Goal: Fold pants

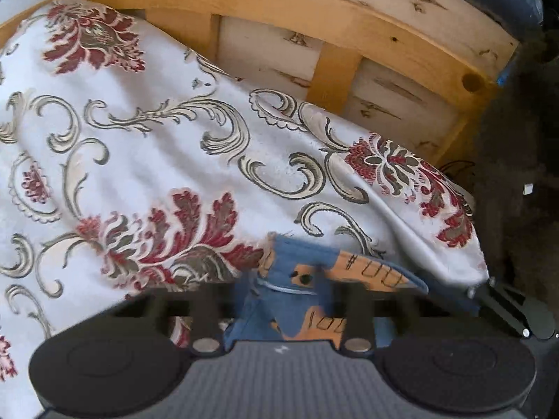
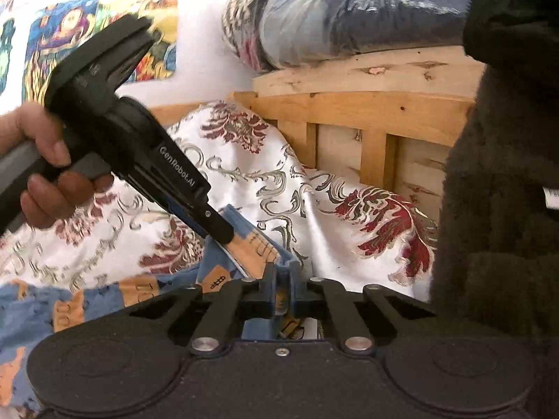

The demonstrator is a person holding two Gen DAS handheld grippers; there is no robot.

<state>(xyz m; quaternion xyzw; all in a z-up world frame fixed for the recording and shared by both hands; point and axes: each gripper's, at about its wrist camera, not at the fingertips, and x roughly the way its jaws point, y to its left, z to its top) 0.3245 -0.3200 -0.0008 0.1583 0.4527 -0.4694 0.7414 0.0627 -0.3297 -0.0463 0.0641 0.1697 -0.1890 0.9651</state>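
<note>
The pants (image 1: 283,279) are blue cloth with orange printed patches, lying bunched on a white bedspread (image 1: 174,146). In the left wrist view a fold of them stands up between the left gripper's (image 1: 307,279) fingers, and the cloth hides the tips. From the right wrist view the left gripper (image 2: 223,234) points steeply down with its tip clamped on the pants' edge (image 2: 255,248), held by a person's hand (image 2: 49,188). My right gripper (image 2: 283,289) sits just right of it, jaws nearly together with a thin blue fold pinched between them. More of the pants (image 2: 104,296) trails off to the left.
The bedspread (image 2: 279,181) has red flowers and grey scrolls and slopes up to a wooden slatted headboard (image 2: 367,108). A bagged bundle of bedding (image 2: 332,10) rests on top of it. Dark fuzzy fabric (image 2: 496,209) fills the right side. A colourful hanging (image 2: 70,28) covers the wall.
</note>
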